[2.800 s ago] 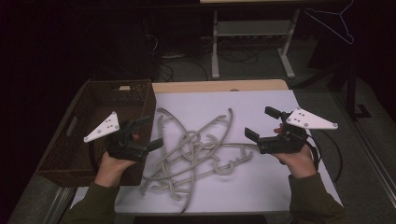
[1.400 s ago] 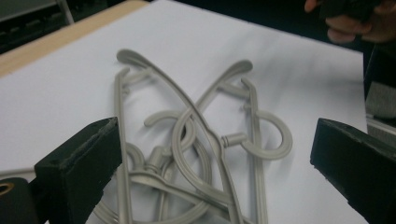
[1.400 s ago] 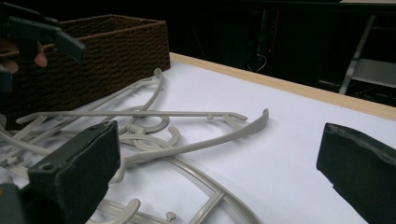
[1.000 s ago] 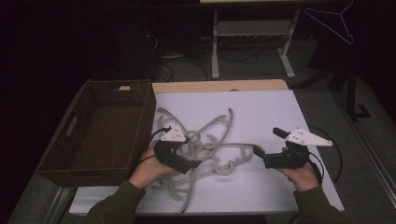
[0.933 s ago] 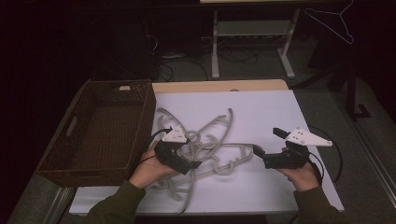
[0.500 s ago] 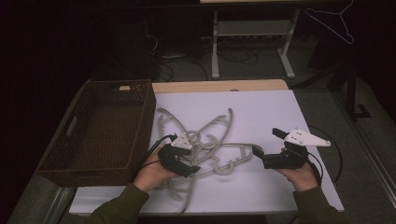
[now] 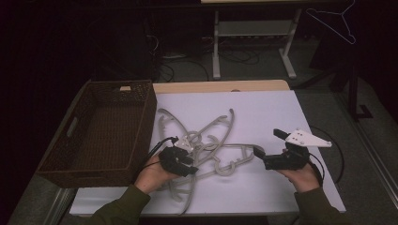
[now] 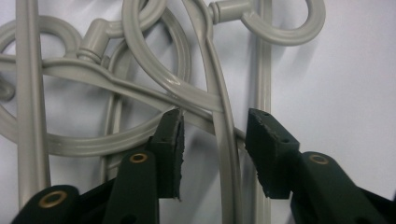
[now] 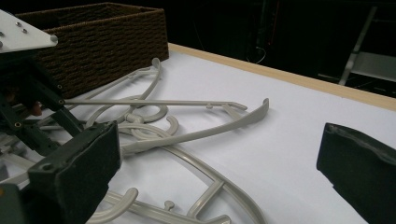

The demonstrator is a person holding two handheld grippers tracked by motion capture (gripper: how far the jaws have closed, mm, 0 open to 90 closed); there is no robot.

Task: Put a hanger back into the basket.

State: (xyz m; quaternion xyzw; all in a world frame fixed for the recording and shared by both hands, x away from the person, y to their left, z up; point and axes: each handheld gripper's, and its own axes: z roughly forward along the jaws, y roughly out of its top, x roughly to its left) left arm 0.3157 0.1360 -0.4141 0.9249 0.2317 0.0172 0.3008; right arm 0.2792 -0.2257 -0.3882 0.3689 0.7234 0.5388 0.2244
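A tangle of several grey plastic hangers [image 7: 211, 140] lies on the white table [image 7: 281, 112]. My left gripper [image 7: 185, 164] is low over the pile's near left part. In the left gripper view its jaws [image 8: 215, 126] straddle one curved hanger arm [image 8: 224, 154]. They have just been closing, but the pads still stand clear of the arm on both sides. My right gripper [image 7: 269, 142] rests at the right of the pile, open wide [image 9: 222, 140], with nothing between its jaws. It looks across the hangers [image 9: 196, 133] toward the left gripper [image 9: 32, 107].
A dark wicker basket [image 7: 119, 86] stands at the table's left edge, close to the hangers; it also shows in the right gripper view [image 9: 93, 42]. Bare white surface lies at the right [image 7: 300, 117]. A table frame and cables stand on the dark floor beyond.
My left gripper has slid a little toward the near edge over the hanger pile. The right gripper and the hangers have stayed where they were.
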